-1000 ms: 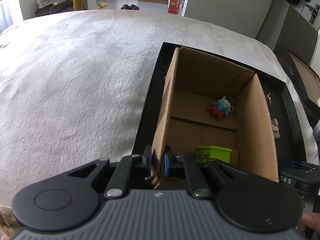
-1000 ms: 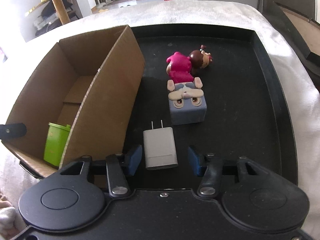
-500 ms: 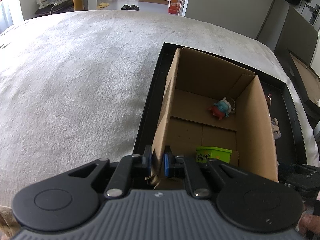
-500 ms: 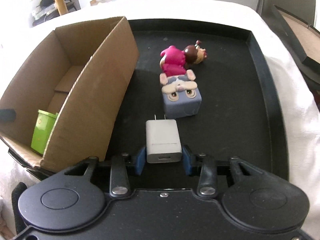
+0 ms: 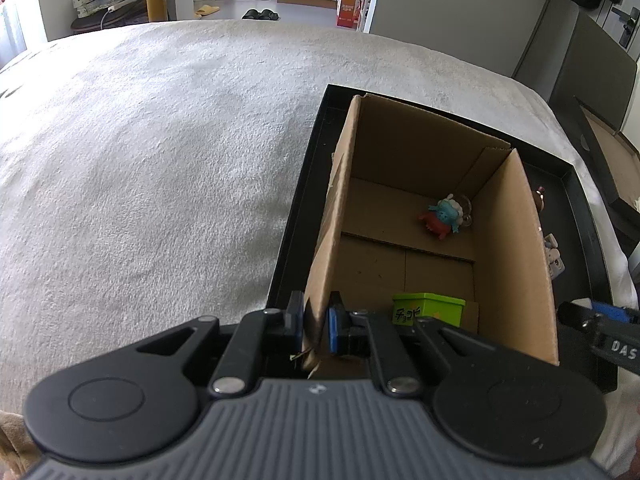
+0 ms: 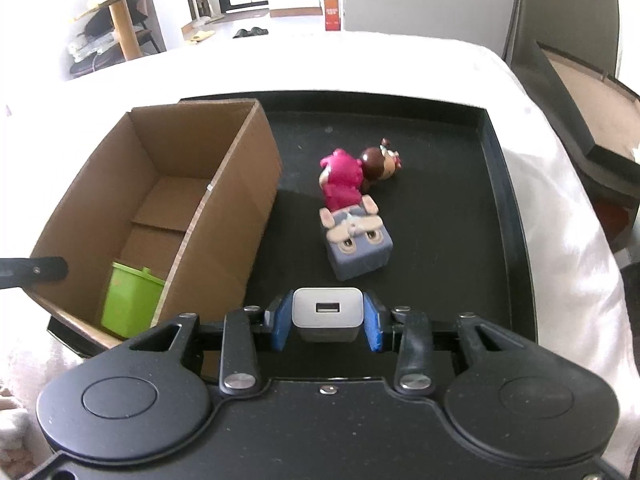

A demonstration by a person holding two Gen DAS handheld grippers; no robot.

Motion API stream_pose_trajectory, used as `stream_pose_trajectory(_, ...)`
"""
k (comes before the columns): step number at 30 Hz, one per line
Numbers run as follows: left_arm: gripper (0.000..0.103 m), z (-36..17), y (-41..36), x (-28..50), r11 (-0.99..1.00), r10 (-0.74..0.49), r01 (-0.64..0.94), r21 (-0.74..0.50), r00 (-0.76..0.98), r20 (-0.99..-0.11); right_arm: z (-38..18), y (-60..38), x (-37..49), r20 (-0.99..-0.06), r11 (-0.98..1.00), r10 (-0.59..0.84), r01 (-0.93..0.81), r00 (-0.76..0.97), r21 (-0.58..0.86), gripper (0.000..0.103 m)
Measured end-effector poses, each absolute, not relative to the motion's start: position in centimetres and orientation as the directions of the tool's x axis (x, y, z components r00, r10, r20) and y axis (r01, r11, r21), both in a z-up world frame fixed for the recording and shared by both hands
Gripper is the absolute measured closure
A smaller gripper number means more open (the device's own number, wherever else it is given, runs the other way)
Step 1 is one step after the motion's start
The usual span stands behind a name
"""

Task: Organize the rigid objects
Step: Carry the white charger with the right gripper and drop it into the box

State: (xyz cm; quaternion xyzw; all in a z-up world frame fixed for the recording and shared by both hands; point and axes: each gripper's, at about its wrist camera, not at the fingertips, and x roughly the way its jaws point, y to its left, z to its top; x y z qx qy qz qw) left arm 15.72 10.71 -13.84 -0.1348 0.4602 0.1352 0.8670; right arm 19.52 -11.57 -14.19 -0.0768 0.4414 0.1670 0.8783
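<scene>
White bedding carries a black tray (image 6: 500,216); left gripper (image 5: 314,322) clamps the cardboard box (image 5: 516,264) wall steady, right gripper (image 6: 327,322) pinches the white charger (image 6: 327,312), probably bound for the box.

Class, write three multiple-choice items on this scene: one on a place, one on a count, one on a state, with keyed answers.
1. Where is the green tub?
A. on the black tray
B. in the cardboard box
C. on the white cloth

2. How many toys lie loose on the black tray?
A. one
B. three
C. five

3. What does the right gripper hold?
A. a white USB charger
B. nothing
C. the box wall

Answers: B, it stands inside the box's walls; B, pink, brown-haired and grey block figures; A, the pads press its sides.
</scene>
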Motion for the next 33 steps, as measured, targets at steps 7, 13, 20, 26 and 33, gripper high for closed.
stream_pose_trajectory(7, 0.092, -13.8, 10.7, 15.7, 0.928, 0.110, -0.356, -0.108, 0.541, -0.834, -11.9, -10.4, 19.5, -0.774, 0.920, 0.245, -0.391, 0.584, -0.004, 0.067)
stream_pose_trajectory(13, 0.092, -13.8, 10.8, 15.6, 0.928, 0.110, -0.356, -0.109, 0.541, -0.834, -9.6, -9.1, 19.6, -0.745, 0.910, 0.262, -0.413, 0.613, -0.020, 0.067)
stream_pose_trajectory(20, 0.092, -13.8, 10.7, 15.7, 0.928, 0.110, -0.357, -0.109, 0.540, -0.834, -8.0, -7.8, 20.1, -0.721, 0.902, 0.280, -0.430, 0.634, -0.027, 0.066)
stream_pose_trajectory(26, 0.092, -13.7, 10.7, 15.7, 0.927, 0.109, -0.359, -0.111, 0.540, -0.834, -6.7, -6.2, 20.2, -0.702, 0.888, 0.311, -0.459, 0.641, -0.027, 0.066)
stream_pose_trajectory(33, 0.092, -13.8, 10.9, 15.8, 0.925, 0.106, -0.361, -0.116, 0.540, -0.835, -6.5, -4.1, 20.4, -0.700, 0.868, 0.349, -0.497, 0.623, -0.009, 0.066)
